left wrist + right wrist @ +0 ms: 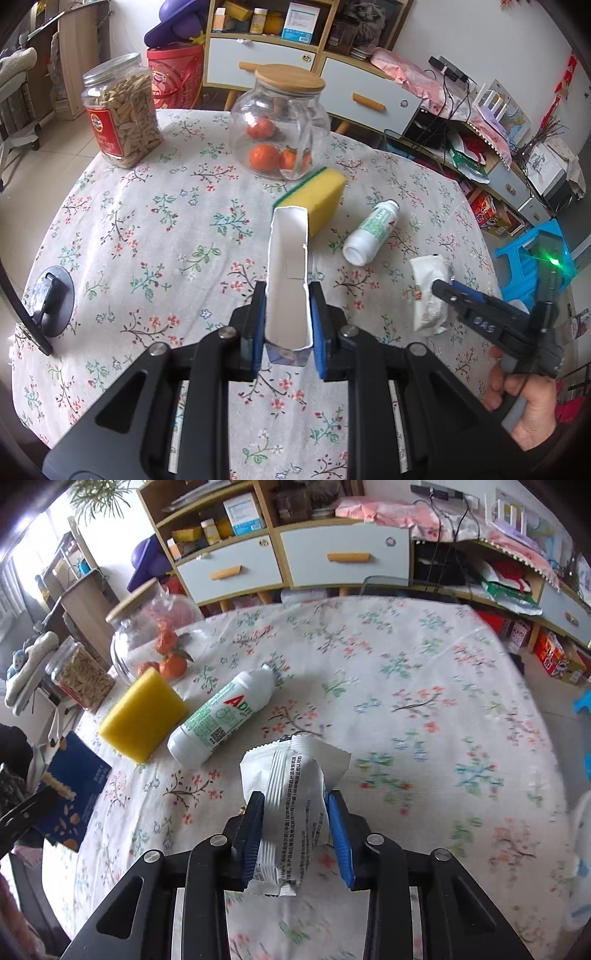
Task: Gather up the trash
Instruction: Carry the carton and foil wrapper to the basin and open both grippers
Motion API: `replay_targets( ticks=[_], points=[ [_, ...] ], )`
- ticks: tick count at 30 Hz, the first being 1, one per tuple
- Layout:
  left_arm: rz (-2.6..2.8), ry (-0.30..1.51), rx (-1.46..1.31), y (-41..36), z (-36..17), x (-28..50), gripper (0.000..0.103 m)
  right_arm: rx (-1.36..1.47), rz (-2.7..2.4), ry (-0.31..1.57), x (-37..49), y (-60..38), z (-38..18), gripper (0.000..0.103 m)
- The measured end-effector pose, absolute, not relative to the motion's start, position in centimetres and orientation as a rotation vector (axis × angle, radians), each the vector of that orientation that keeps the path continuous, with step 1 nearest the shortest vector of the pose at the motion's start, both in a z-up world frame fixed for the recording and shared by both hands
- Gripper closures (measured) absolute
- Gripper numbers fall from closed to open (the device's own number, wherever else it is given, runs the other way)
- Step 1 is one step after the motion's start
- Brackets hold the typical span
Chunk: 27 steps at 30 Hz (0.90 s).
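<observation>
My left gripper [287, 295] is shut on an opened white carton box [287, 266] and holds it over the floral tablecloth. The box's dark blue printed side shows in the right wrist view [70, 794] at the left edge. My right gripper [295, 805] is shut on a white snack wrapper [291, 797], which also shows in the left wrist view [428, 291]. A white plastic bottle [221, 716] with a green label lies on its side on the table; it also shows in the left wrist view [371, 232].
A yellow sponge [314, 199] lies behind the box. A glass jar of oranges [279, 122] and a jar of seeds [120, 110] stand at the back. A black suction mount [51, 299] sits at the table's left edge. Shelves and drawers stand behind.
</observation>
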State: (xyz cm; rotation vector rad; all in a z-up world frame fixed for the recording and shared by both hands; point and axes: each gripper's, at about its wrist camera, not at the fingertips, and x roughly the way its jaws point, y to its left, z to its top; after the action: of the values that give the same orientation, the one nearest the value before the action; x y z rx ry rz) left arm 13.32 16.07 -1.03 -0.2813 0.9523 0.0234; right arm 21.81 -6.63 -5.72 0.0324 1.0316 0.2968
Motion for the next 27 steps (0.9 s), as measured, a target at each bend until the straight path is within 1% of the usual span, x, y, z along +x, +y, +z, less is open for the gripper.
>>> replay_targets(
  ticks=[11, 27],
  points=[
    [-0.033, 0.932, -0.237, 11.7, -0.5, 13.3, 0.080, 0.029, 0.233, 0.979, 18.5, -15.0, -2.6, 0.068],
    [-0.213, 0.918, -0.112, 0.4, -0.5, 14.3, 0.080, 0.147, -0.005, 0.979, 14.9, -31.9, -2.3, 0.067]
  ],
)
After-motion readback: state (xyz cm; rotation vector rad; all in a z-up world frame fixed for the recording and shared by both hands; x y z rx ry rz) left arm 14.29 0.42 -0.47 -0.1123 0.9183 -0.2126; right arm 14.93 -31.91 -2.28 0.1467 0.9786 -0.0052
